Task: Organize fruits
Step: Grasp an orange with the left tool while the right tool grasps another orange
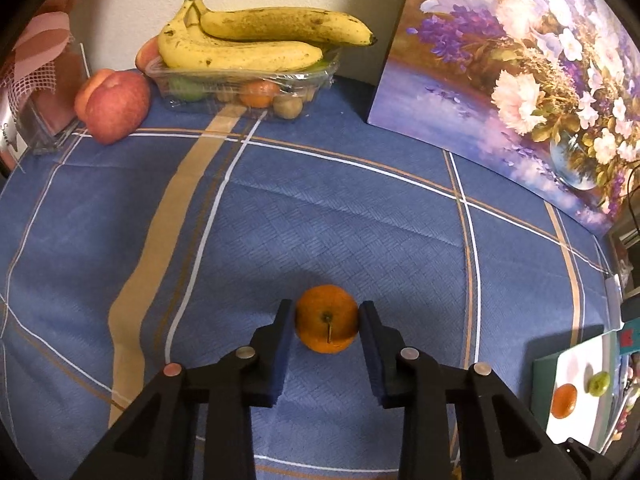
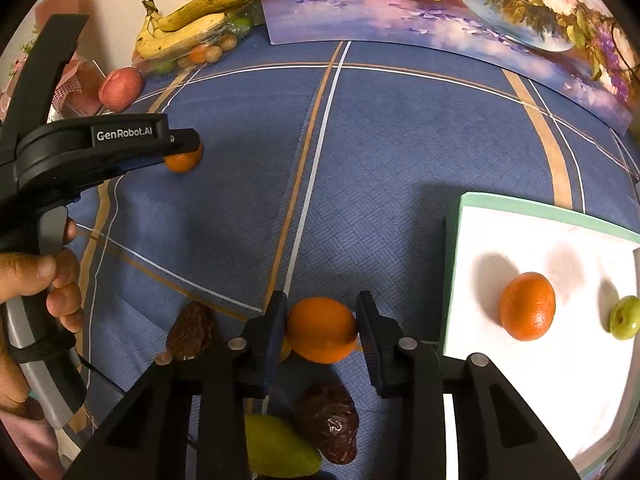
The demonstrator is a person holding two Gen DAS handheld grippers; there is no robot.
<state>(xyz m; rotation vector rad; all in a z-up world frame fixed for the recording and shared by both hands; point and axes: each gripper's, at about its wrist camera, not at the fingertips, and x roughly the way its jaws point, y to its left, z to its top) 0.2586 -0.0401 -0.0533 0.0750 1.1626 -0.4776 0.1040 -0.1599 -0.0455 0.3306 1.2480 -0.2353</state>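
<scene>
In the left wrist view, low in the centre of the frame, the left gripper (image 1: 327, 322) has its two fingers set either side of a small orange (image 1: 326, 319) that sits on the blue checked tablecloth (image 1: 320, 216); the pads lie right at its sides, but whether they are pressing it cannot be told. At the lower right edge a white board (image 1: 580, 364) carries another orange (image 1: 564, 400) and a small green fruit (image 1: 599, 383), apart from each other. Farther up, at the upper left, a red apple (image 1: 116, 107) stands just beside a clear plastic tray (image 1: 320, 80) holding small fruits, with bananas (image 1: 256, 40) lying across its top. A flower painting (image 1: 520, 92) leans at the upper right.

In the right wrist view, the right gripper (image 2: 322, 330) at bottom centre is closed on a second orange (image 2: 322, 329), both pads touching it. Below it in the frame lie a green pear (image 2: 276, 450) and a dark wrinkled fruit (image 2: 332, 422), with another brown wrinkled one (image 2: 192, 330) to the left. At the left edge a hand (image 2: 36, 280) holds the black handle of the left gripper, whose tip reaches the small orange in the middle left
</scene>
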